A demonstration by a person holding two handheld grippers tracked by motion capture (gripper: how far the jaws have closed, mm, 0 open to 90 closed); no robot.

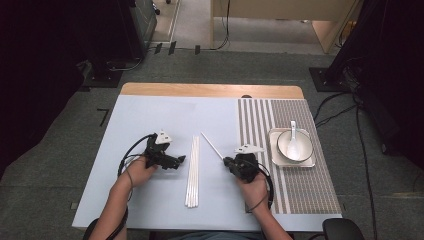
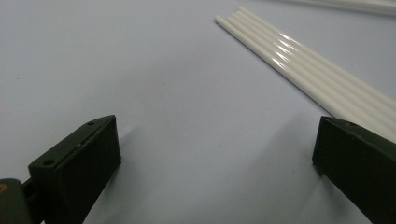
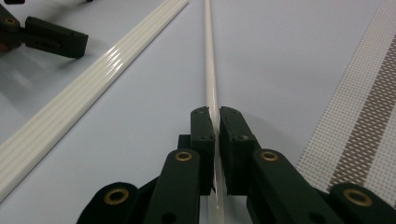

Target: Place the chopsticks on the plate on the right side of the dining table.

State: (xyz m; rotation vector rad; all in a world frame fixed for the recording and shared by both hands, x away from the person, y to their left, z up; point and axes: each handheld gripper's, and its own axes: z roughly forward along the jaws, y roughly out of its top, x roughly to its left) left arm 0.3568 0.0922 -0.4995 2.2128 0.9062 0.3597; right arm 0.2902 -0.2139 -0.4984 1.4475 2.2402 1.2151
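The right gripper (image 3: 215, 122) pinches a single white stick (image 3: 208, 56) between its closed jaws; the stick runs forward from the jaws over the pale blue tabletop (image 1: 150, 120), angled toward the far left. In the high view this gripper (image 1: 226, 160) sits near the middle of the tabletop, just left of a striped placemat (image 1: 300, 185) covering the right side. The left gripper (image 2: 210, 154) rests with jaws spread wide, nothing between them, bare blue surface under and ahead of it. In the high view it (image 1: 181, 159) lies just left of a bundle of white sticks (image 1: 192, 172) laid side by side, running toward the near edge. On the placemat, near the right edge, a white bowl (image 1: 286, 142) holding a white spoon (image 1: 293, 142) stands on a square tray (image 1: 272, 135). The far-left quarter and the near-left corner lie open.
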